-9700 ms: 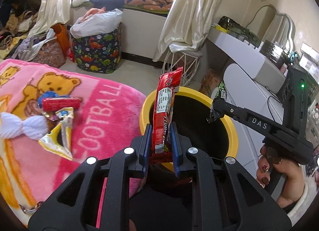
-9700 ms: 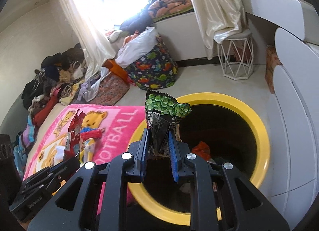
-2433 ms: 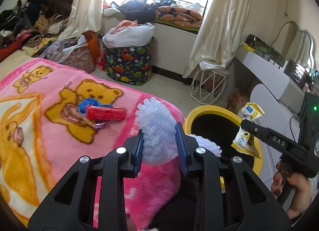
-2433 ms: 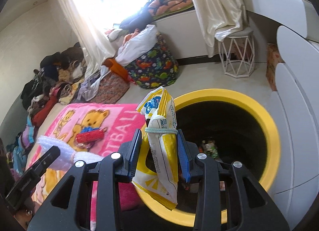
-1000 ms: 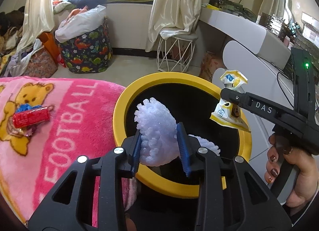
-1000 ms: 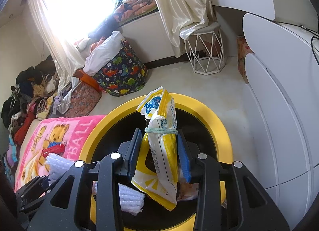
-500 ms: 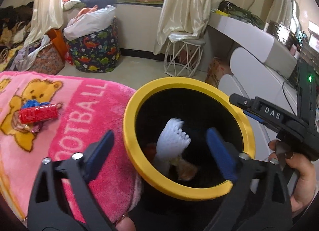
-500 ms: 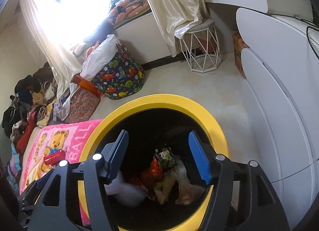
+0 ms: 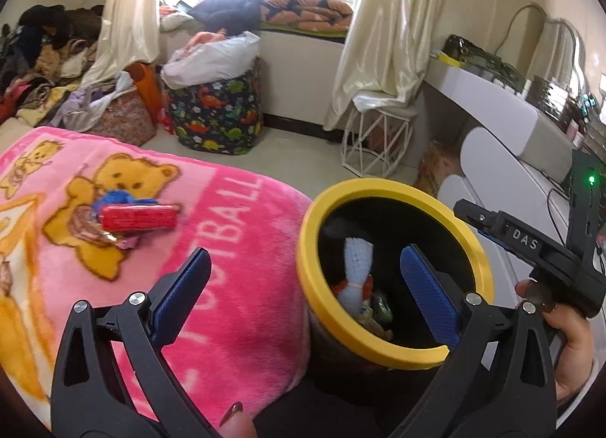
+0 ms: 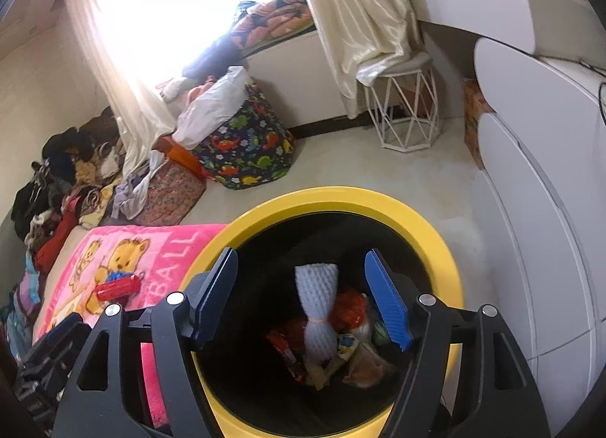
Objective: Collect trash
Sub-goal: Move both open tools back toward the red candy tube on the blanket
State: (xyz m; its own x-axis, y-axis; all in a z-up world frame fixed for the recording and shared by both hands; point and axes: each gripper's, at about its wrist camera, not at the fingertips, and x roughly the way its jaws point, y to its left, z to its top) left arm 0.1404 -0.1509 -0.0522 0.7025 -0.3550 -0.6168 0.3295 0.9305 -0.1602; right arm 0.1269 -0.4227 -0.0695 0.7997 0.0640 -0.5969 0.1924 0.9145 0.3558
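Hovering with jaws spread and empty over the yellow-rimmed bin (image 10: 435, 233), wrappers and white foam net (image 10: 316, 309) lying inside below the right gripper (image 10: 301, 296), the red wrapper (image 9: 138, 217) waiting on the pink blanket (image 9: 227, 286) beyond the left gripper (image 9: 299, 288).

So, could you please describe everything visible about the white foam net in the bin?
The foam net is a white mesh sleeve, soft-looking, cinched near its middle by a thin band. It stands roughly upright inside the yellow-rimmed bin, its lower end resting on wrappers. Neither gripper touches it.
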